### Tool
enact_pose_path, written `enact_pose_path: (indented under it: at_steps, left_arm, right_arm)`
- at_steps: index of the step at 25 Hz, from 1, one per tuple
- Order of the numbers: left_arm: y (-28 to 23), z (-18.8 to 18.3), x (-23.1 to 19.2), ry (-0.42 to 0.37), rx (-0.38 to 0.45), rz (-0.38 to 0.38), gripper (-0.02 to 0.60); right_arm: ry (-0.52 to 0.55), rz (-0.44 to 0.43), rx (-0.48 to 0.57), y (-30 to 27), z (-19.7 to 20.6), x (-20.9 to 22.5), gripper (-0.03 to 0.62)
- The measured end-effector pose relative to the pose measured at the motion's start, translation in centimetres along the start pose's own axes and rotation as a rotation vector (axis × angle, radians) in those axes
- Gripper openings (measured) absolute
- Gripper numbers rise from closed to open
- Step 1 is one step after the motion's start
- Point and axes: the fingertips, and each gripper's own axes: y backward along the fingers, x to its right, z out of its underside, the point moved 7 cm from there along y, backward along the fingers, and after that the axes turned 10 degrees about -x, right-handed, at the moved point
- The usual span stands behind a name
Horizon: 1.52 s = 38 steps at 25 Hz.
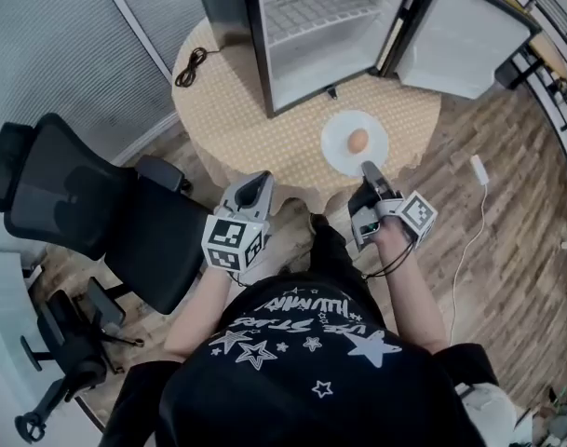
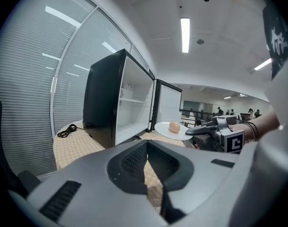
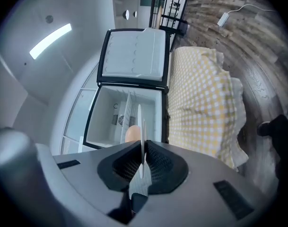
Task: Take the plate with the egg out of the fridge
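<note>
White plate (image 1: pixel 337 149) with egg (image 1: pixel 357 141) clamped at rim in right claw (image 1: pixel 368 169), forearm extended, left claw (image 1: pixel 257 184) closed, empty.

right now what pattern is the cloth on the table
Yellow and white checks on the tablecloth, clearest in the right gripper view.

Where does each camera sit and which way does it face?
Head view: on the person's head, facing steeply down at table, open fridge, plate and egg; left gripper, right gripper, forearms show.
Left gripper view: on that gripper, facing along its shut jaws toward the fridge; right gripper shows.
Right gripper view: on that gripper, rolled sideways, facing the fridge along jaws clamped on the plate's rim.
Shared: all show fridge, plate, egg.
</note>
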Motion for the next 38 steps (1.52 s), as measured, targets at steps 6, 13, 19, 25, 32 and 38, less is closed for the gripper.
enact_pose_path:
  at_steps: [6, 13, 19, 25, 32, 38]
  left_arm:
    - [2.3, 1.6, 1.6, -0.028, -0.016, 0.076, 0.006]
    - [3.2, 2.0, 3.4, -0.043, -0.005, 0.133, 0.006]
    - [2.2, 2.8, 4.3, -0.040, -0.033, 0.129, 0.006]
    - [2.3, 2.7, 7.7, -0.048, -0.030, 0.146, 0.006]
    - [4.8, 2.7, 12.8, -0.052, -0.009, 0.149, 0.006]
    - [8.1, 3.2, 16.6, -0.066, 0.009, 0.120, 0.006]
  right_arm:
    - [-0.022, 0.048, 0.073, 5.8, 3.8, 0.8, 0.038]
    - [-0.003, 0.054, 0.109, 9.3, 4.9, 0.4, 0.038]
    - [0.016, 0.056, 0.104, 11.3, 4.9, 0.9, 0.038]
    - [-0.005, 0.059, 0.115, 15.6, 5.5, 1.7, 0.038]
    - [-0.009, 0.049, 0.101, 21.3, 6.5, 1.3, 0.038]
    - [0.032, 0.032, 0.062, 25.6, 7.0, 0.3, 0.038]
